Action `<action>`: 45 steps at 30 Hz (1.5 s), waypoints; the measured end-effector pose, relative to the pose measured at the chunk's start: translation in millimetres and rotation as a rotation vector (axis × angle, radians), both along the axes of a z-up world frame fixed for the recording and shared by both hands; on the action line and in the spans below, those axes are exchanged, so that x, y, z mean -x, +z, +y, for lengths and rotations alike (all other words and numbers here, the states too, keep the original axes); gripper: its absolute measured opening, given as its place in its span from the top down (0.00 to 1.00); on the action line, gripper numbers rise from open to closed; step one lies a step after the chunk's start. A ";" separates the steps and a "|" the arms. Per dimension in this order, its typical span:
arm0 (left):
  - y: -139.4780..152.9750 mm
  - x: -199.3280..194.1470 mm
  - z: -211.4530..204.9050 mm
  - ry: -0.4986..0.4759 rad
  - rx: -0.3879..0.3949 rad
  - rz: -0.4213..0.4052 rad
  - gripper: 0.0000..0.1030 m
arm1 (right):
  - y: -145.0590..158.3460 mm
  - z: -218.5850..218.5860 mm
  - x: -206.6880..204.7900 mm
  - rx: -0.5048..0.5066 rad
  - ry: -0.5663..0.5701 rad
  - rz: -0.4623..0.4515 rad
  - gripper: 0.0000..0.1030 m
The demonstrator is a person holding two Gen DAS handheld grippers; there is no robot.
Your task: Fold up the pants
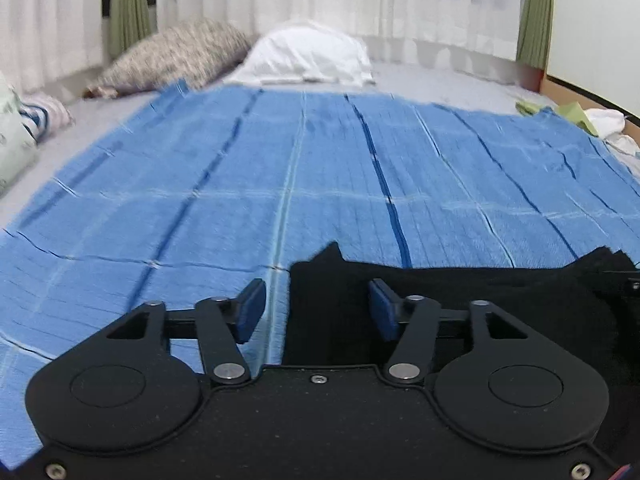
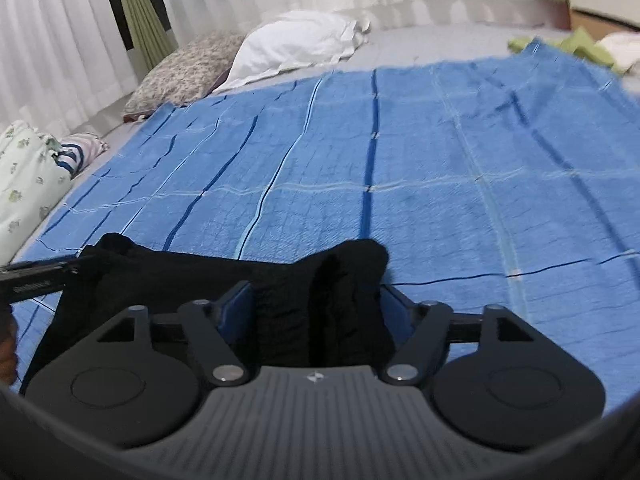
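Soft, even indoor light; fisheye bending, perhaps slight blur at edges.

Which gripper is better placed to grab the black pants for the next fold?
Right. The right gripper is open with bunched pants filling its gap; the left gripper sits at the fabric's edge, half over blanket.

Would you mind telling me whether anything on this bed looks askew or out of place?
The black fabric pants lie bunched in humps on the blue striped quilted blanket, not flat. Crumpled green and white cloths sit at the blanket's far corner.
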State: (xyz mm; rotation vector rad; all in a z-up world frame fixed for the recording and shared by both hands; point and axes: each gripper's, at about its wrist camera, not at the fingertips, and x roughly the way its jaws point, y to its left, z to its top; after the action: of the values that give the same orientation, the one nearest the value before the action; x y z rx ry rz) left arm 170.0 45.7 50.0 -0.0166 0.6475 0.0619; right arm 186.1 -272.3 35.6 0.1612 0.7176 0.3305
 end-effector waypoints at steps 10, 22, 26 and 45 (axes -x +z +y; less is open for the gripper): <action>15.5 91.7 -23.8 -0.027 -0.043 -0.052 0.38 | 30.0 32.4 87.8 0.133 -0.029 -0.187 0.14; -30.3 153.1 -37.4 -0.050 -0.105 -0.017 0.35 | -15.8 89.4 154.4 0.388 0.021 -0.236 0.14; -32.5 151.4 -22.9 -0.029 -0.032 -0.004 0.30 | -14.5 71.5 154.5 0.408 -0.061 -0.209 0.14; -30.2 148.7 -11.6 -0.027 0.015 -0.007 0.19 | -24.7 18.0 149.9 0.158 -0.156 -0.124 0.01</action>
State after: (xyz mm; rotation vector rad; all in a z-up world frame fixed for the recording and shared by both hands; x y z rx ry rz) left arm 21.3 34.2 19.8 -0.0222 0.6409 0.0311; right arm 36.2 -254.3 10.9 0.0457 0.6016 0.1324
